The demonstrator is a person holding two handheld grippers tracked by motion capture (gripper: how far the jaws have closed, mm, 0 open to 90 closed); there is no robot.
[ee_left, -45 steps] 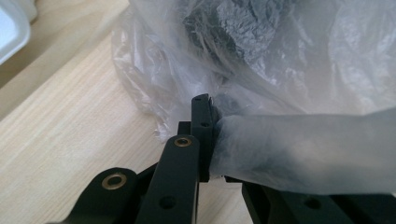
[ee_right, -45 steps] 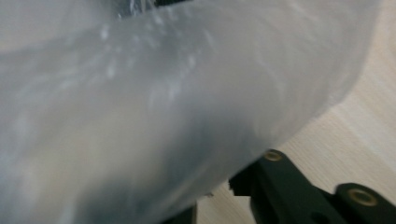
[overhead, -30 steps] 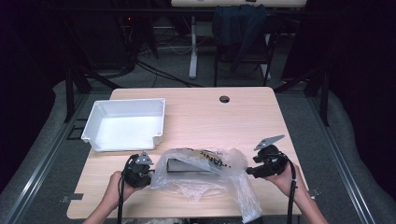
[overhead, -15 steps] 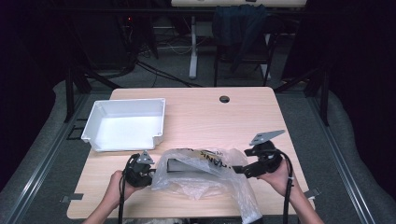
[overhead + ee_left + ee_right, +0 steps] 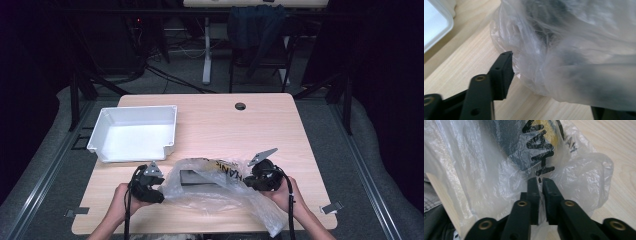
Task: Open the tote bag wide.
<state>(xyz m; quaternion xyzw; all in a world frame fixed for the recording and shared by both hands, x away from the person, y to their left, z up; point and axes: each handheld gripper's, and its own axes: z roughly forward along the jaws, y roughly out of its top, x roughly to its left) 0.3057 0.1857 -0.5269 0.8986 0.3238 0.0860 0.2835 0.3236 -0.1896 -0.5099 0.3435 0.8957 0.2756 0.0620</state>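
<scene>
My two tools are showing matte black, the left tool (image 5: pixel 161 194) and the right tool (image 5: pixel 246 180) alike, with small brass-coloured rivets shining on their arms. The plastic bag (image 5: pixel 220 192) between them is looking clear and milky white, carrying bold black lettering over a yellow patch. A dark grey box (image 5: pixel 192 177) is showing through its film. The surface (image 5: pixel 225 125) is glowing pale wood with fine grain lines. The tray (image 5: pixel 134 132) is gleaming plain white. A grey plate is topping my right tool.
</scene>
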